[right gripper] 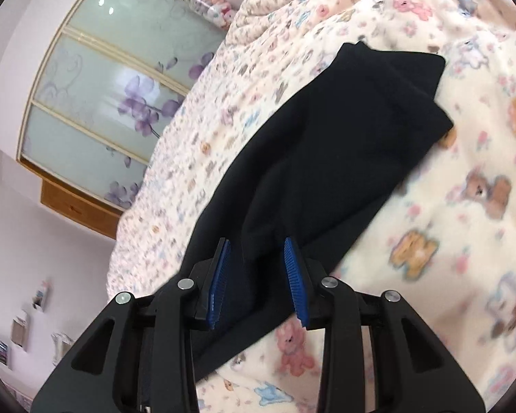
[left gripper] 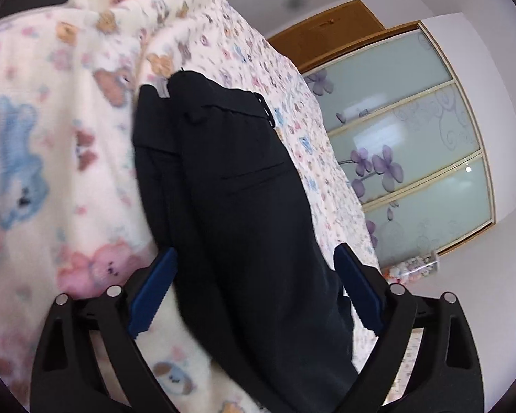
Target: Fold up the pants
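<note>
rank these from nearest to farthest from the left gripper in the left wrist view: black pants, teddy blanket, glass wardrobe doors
1. black pants, running between the open fingers of the left gripper
2. teddy blanket, under the pants, spreading left
3. glass wardrobe doors, far right, beyond the bed

Teddy-print fleece blanket [left gripper: 51,110] over bed; floral sliding-door wardrobe [left gripper: 406,144] behind; wall shelves [right gripper: 17,330].

Bed blanket [left gripper: 86,137], teddy print; black pants [left gripper: 244,189] on it
</note>
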Available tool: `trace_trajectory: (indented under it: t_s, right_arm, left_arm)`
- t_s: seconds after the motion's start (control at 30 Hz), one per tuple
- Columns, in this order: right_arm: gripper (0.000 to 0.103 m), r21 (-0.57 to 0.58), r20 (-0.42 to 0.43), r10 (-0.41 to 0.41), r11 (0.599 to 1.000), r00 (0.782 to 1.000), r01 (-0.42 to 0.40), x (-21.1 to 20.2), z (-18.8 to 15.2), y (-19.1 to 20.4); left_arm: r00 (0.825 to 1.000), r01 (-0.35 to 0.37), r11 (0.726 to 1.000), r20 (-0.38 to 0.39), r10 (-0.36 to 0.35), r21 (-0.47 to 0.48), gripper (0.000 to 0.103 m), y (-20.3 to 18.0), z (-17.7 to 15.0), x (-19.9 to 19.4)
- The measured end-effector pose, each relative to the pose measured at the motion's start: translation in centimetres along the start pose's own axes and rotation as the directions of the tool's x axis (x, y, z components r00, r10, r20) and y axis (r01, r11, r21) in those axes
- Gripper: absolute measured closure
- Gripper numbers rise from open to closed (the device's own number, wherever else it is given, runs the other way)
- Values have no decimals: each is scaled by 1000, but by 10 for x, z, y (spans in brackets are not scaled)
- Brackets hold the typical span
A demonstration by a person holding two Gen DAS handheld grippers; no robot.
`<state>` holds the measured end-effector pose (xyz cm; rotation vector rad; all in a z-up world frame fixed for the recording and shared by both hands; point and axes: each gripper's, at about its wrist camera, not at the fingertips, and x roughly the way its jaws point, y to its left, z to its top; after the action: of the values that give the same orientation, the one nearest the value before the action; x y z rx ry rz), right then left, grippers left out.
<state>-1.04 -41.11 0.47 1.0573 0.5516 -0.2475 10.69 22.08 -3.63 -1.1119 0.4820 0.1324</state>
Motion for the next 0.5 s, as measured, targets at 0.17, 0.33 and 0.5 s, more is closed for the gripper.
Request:
trace_trajectory:
  t_s: [0.17,0.33,0.5]
  right_arm:
    - [69,44,-7,12,999,1000,-12,-3,3,-13]
    - [69,37,0,8,999,1000,-8,-8,6,-16]
    - [69,35,-17,1,999,1000,0,1,8,-16]
  left_arm:
    - [997,72,992,35,-68,-103,19,14,2,-5]
    - [990,109,980,104,-92,-167,27,20,-1,-29]
    - [980,181,979,105,-172,-88,24,7,9,-23]
